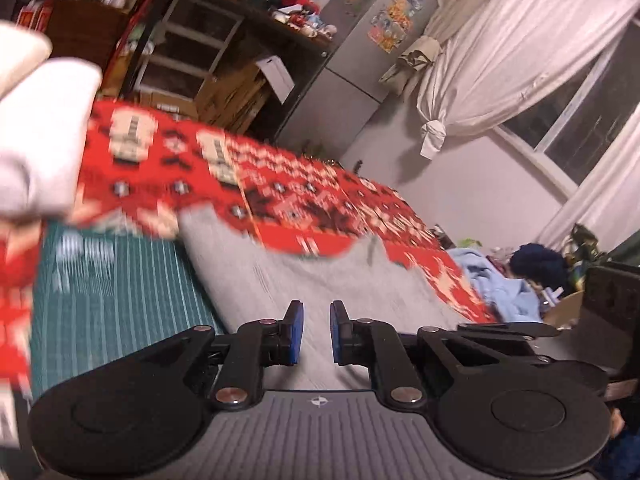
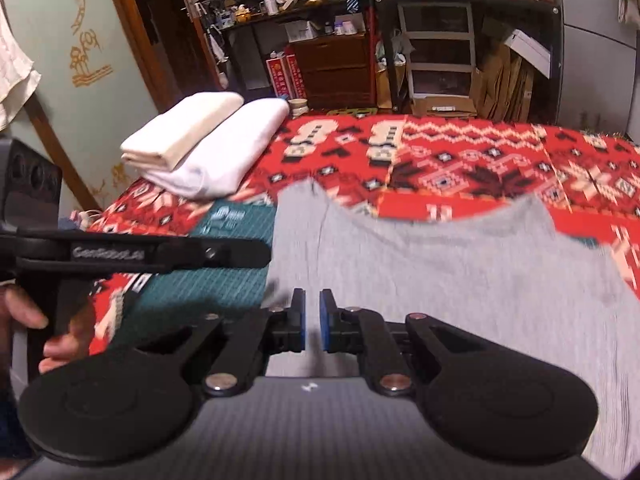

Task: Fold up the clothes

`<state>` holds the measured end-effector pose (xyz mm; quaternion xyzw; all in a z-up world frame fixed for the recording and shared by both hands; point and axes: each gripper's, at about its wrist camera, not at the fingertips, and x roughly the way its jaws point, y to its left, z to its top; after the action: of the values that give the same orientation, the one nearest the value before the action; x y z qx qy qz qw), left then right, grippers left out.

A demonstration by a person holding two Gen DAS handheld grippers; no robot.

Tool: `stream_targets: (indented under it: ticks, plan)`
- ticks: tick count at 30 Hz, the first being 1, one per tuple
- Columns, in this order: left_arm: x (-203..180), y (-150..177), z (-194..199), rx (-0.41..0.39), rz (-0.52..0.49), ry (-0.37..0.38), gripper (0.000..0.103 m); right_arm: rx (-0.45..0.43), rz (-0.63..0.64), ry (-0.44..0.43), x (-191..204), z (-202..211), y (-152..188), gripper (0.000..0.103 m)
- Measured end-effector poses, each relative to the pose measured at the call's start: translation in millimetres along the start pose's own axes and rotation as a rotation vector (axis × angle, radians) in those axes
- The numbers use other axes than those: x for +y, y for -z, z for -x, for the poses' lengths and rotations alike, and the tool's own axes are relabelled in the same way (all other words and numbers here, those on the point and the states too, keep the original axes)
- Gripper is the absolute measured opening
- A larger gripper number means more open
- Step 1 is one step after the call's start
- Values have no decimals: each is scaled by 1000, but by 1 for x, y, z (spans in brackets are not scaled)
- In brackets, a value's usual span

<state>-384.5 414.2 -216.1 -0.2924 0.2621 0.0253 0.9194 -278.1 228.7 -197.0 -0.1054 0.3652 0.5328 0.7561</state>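
Directly ahead of and beneath both my grippers lies the grey garment, spread flat on the red patterned blanket, its left border running over a teal striped mat. My right gripper hovers over the garment's near left part, jaws parted by a narrow gap and holding nothing; my left gripper is likewise slightly parted and empty, poised over grey cloth near that same left border. The garment's long run goes out to my right, with its scooped far edge away from me. I judge the left border is closest to both jaws, so either could pinch there. Two folded white pieces sit far-left, well apart.
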Motion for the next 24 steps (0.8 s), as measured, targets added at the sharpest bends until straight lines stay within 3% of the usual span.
stream_targets:
  ticks: [3,4,9,24]
  plan:
    - [24,-14,-17,12,19,-32,10,14,-26,14,4,-20,-16,9]
    - [32,-15,-21,13,51,-26,5,19,-25,19,7,-27,-20,9]
    - [65,-15,-36,23,181,10,4,51,-34,37,12,-59,-35,9]
    - [83,-15,-37,10,252,25,3,115,-49,72,13,-127,-61,9]
